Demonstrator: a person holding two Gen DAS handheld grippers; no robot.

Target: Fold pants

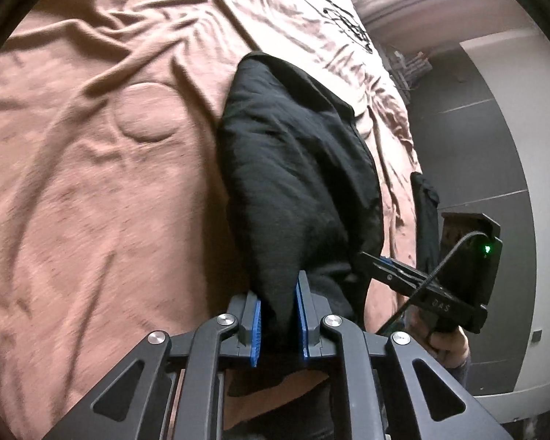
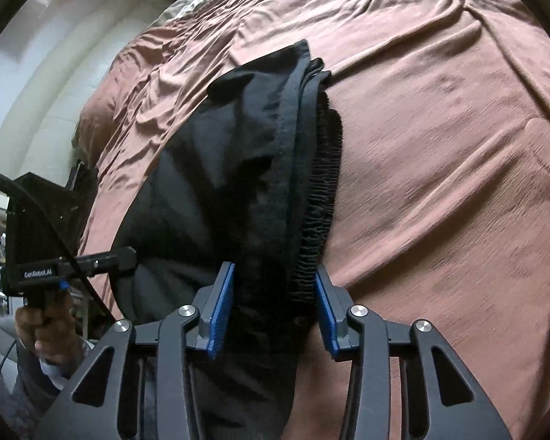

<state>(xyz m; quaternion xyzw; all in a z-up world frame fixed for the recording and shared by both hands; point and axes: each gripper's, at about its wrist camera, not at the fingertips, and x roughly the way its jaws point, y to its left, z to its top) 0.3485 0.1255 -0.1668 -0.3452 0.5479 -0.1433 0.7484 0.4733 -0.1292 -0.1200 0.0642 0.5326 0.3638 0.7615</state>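
Left wrist view shows the bed point(image 1: 91, 183), covered by a wrinkled rust-brown sheet that fills most of both pictures. On it, near the bed's edge, lie the black pants point(image 1: 293, 168), bunched into a compact, layered bundle, not spread flat; the right wrist view shows their gathered elastic waistband point(image 2: 321, 198) running along one side of the bundle, with several fabric edges stacked beside it.

Left gripper point(image 1: 278, 315): the 2 blue pads are drawn nearly together and pinch a tapered fold of the black cloth, so it is clamped on the pants. Right gripper point(image 2: 275, 304): a thick wad of cloth, including the waistband end, sits between its blue pads; the left-hand pad seems to meet the fabric, but whether both pads press on it cannot be told. Each gripper also appears in the other's view, held by a hand point(image 2: 42, 324) on its grip, with a cable trailing.

Progress, as judged: the pants look already doubled over at least once, given the stacked edges. Both near corners are now taken up, which suggests a further fold or a repositioning is in hand. Laying the bundle flat and smoothing it remain.
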